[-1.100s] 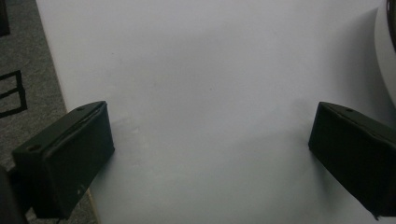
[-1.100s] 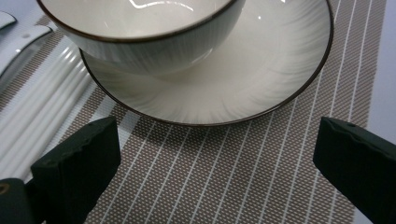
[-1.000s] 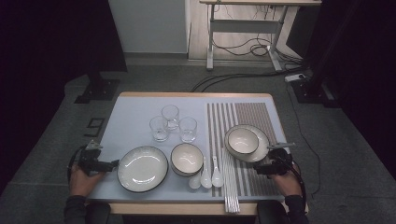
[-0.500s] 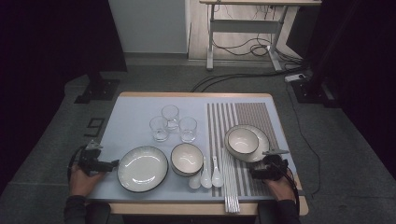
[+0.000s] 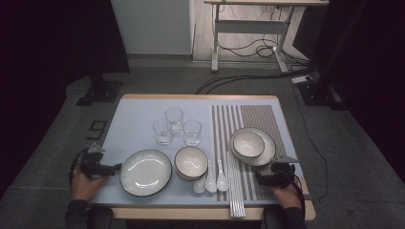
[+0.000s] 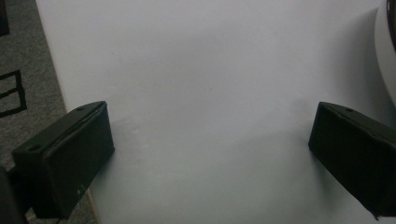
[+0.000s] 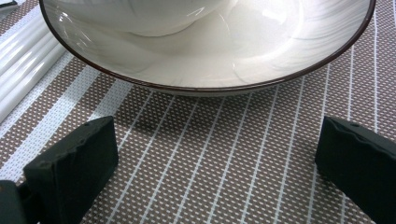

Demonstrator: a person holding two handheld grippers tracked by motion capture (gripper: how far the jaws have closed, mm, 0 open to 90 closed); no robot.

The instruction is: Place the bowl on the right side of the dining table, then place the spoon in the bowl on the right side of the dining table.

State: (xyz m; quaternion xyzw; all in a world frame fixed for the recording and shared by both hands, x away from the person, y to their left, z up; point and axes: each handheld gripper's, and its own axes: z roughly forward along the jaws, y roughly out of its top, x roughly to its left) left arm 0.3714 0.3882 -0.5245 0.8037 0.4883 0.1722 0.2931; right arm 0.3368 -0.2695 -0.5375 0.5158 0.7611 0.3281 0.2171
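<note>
— Where are your tools sitting?

— I'm holding the right gripper low at the near right corner of the table, jaws spread wide with nothing between them. In the right gripper view they're framing bare striped placemat, and the rim of the right plate is just beyond the tips, not touching. The left gripper is resting at the near left edge, also gaping wide and empty, over plain tabletop, with the big left plate just beside it.

— So which step are you on?

— I'm judging this as the approach: I'm lining the right gripper up on that right plate, and nothing is gripped yet. The next move, I think, is easing forward so one jaw goes over the near rim and the other under it, then closing. The rim is sloping and glossy, so I'm expecting it could slip if I'm biting too shallow.

— What's in the dishes?

— A small bowl is sitting inside the right plate, so lifting would be carrying both. It looks empty. The left plate is empty too. A middle bowl is standing between the plates, looking like two stacked, though I can't be sure. Two white spoons are lying just near of it, chopsticks are lying along the placemat's left edge, and three empty glasses are clustering farther back.
</note>
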